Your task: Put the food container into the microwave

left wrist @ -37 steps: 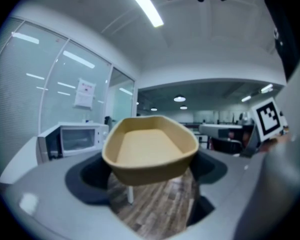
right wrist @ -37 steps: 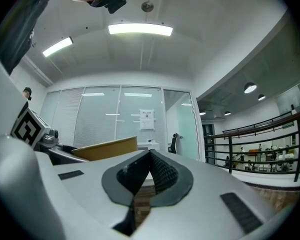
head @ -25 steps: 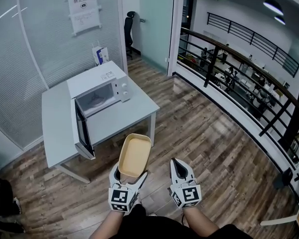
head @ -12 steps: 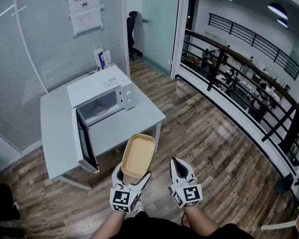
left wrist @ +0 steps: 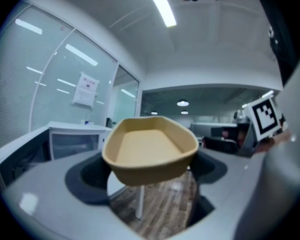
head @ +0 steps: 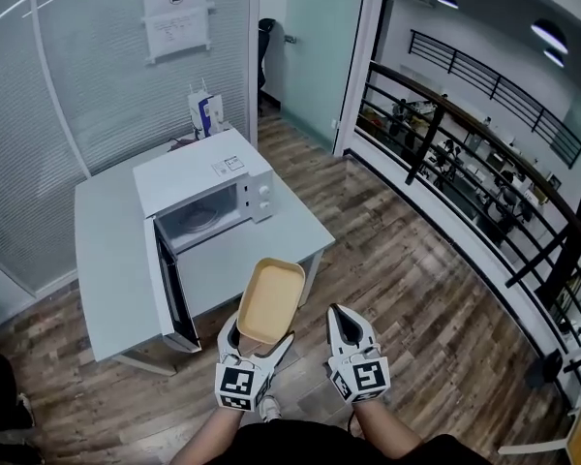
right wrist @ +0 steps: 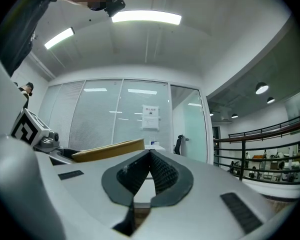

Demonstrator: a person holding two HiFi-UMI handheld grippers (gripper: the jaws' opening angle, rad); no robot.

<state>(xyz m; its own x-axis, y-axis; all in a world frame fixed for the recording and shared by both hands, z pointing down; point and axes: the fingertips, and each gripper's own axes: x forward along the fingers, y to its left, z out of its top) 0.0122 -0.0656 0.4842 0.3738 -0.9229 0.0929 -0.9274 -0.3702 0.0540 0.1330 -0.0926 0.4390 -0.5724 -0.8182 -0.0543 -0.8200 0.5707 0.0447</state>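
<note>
We are holding the tan food container (head: 269, 300) in the left hand-held gripper (head: 256, 345), whose jaws are clamping the container's near end from both sides. The container is riding open side up in the air, just off the near right corner of the grey tabletop (head: 107, 250) and not touching it. The right hand-held gripper (head: 338, 315) is hanging just beside the left one over the wooden floor (head: 416, 289), its jaws pressing together with nothing between them. The white microwave (head: 198, 174) is sitting toward the far right corner of the tabletop. Its door (head: 170, 284) is standing wide open, reaching out toward the near edge, so we are looking straight into the cavity (head: 205, 216). A small carton (head: 202, 112) is standing behind the microwave, by the far edge.
</note>
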